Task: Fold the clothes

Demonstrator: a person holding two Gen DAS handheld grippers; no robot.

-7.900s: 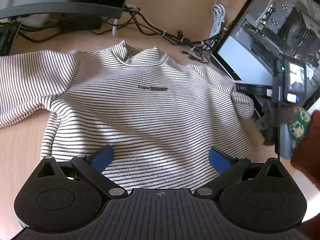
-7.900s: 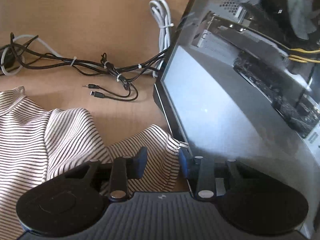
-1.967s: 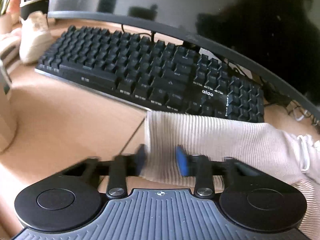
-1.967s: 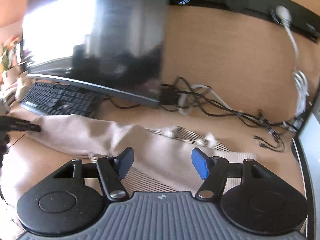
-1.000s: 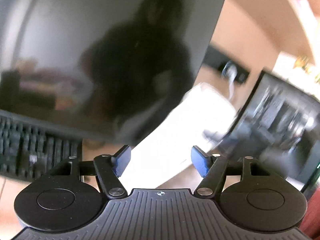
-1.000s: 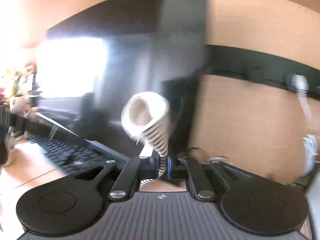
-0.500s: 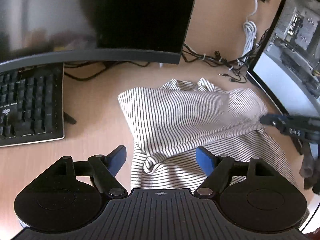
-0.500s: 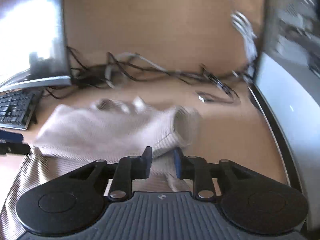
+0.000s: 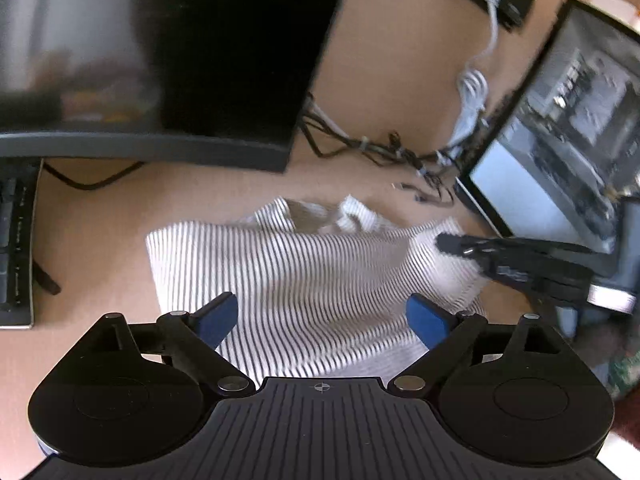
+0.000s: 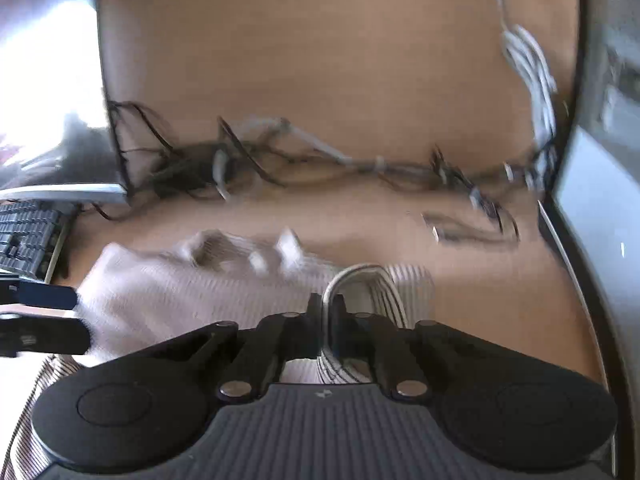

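Observation:
A white shirt with thin dark stripes (image 9: 304, 272) lies on the wooden desk, one sleeve folded across its body and the collar at the far side. My left gripper (image 9: 322, 318) hovers over its near part. Its jaws are opening wide, and the blue pads (image 9: 216, 316) press on nothing. My right gripper (image 10: 328, 312) is shut on a loop of the striped sleeve end (image 10: 372, 280) at the shirt's right edge. In the left wrist view the right gripper (image 9: 452, 244) reaches in from the right onto that edge. The left gripper (image 10: 80, 316) shows at the left edge of the right wrist view.
A dark curved monitor (image 9: 160, 60) stands behind the shirt, with a black keyboard (image 9: 16, 248) to the left. A tangle of cables (image 9: 380, 152) runs along the back. A glass-sided computer case (image 9: 560, 140) stands close on the right.
The right gripper has shut on the sleeve end, which it had let go half a second ago. The left jaws have spread wider. Both grippers have sunk closer to the shirt.

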